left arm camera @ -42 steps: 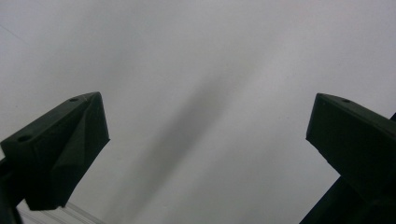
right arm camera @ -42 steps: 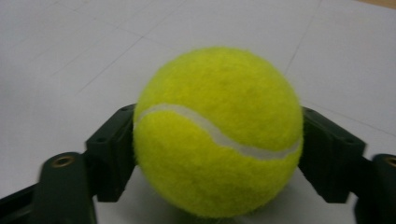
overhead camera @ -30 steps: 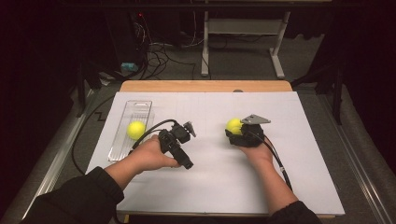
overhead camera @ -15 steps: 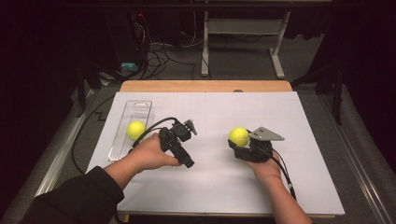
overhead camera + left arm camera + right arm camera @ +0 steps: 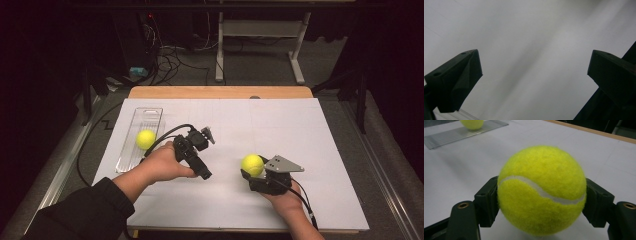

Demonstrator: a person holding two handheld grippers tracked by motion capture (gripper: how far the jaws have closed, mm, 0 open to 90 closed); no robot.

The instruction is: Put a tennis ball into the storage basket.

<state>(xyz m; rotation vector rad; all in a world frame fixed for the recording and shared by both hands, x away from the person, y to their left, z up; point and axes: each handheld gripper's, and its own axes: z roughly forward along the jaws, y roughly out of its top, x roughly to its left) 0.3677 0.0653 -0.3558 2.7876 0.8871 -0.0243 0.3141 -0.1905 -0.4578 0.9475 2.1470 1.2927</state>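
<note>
While its black jaws clamp it, the right hand-held gripper (image 5: 541, 202) holds a fuzzy round tennis ball (image 5: 541, 191).

A yellow felt tennis ball (image 5: 252, 164) sits between the jaws of the right gripper (image 5: 255, 172), on the right half of the white sheet-covered table (image 5: 280, 125). A second yellow tennis ball (image 5: 146, 139) lies in the clear ridged plastic tray (image 5: 148, 116) at the table's left edge. The left gripper (image 5: 209, 134) is just right of the tray, between the two balls.
</note>
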